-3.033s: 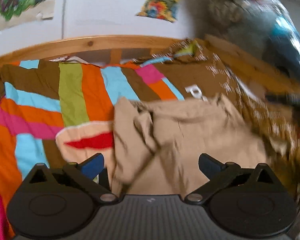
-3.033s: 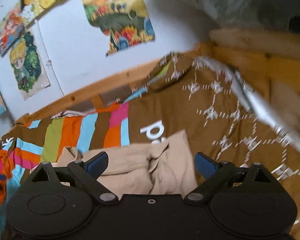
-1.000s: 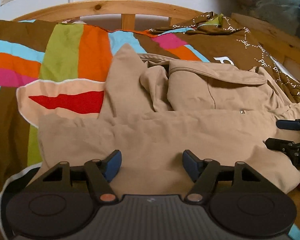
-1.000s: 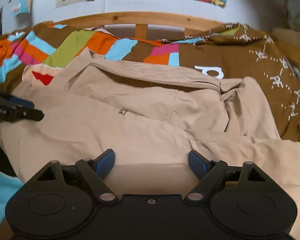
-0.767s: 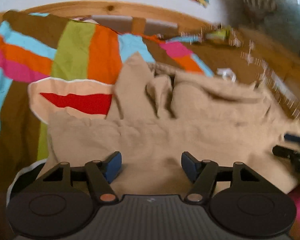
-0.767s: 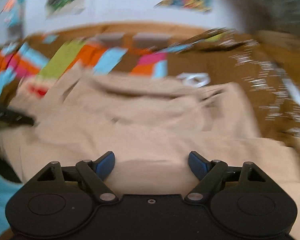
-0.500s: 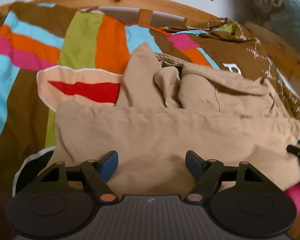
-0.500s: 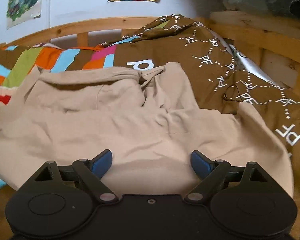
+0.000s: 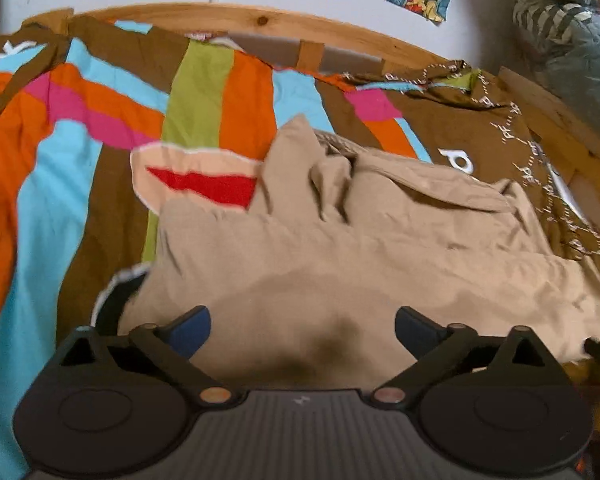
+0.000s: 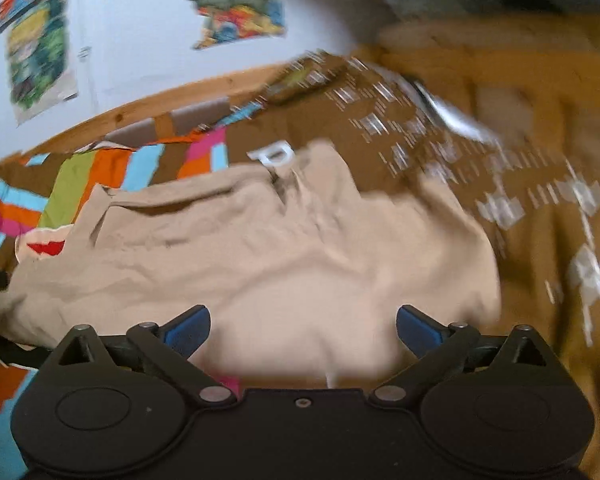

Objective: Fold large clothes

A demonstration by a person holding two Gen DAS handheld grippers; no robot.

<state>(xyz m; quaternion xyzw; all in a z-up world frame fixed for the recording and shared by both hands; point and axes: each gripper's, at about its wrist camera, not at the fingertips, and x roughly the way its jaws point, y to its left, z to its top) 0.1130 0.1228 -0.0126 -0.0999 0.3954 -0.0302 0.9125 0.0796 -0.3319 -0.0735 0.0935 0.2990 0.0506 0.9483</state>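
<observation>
1. At the bottom of the left wrist view, the left gripper (image 9: 302, 326) has its two blue-tipped fingers spread wide, with nothing between them; the near edge of the beige garment (image 9: 340, 248) lies in the gap just ahead.
2. At the bottom of the right wrist view, the right gripper (image 10: 303, 326) is likewise spread, empty, over the near hem of the same garment (image 10: 284, 256). This view is blurred.
3. The garment fills the centre of both frames, lying rumpled and partly doubled over on the bed, with a long fold running across its upper part and a bunched ridge at upper centre in the left view.
4. At the right edge of the left view, a dark tip of the other gripper shows beside the garment's corner.
5. Under the cloth lies a striped bedspread (image 9: 80, 152) of orange, blue, pink, green and brown, filling the left half of the left view, with a cream patch holding a red shape (image 9: 200, 184) touching the garment's left edge.
6. To the right lies a brown cloth with white lettering (image 9: 500, 136).
7. Beyond, a wooden bed frame (image 9: 260, 20) curves across the top.
8. Farthest, colourful pictures (image 10: 236, 4) hang on the white wall.
</observation>
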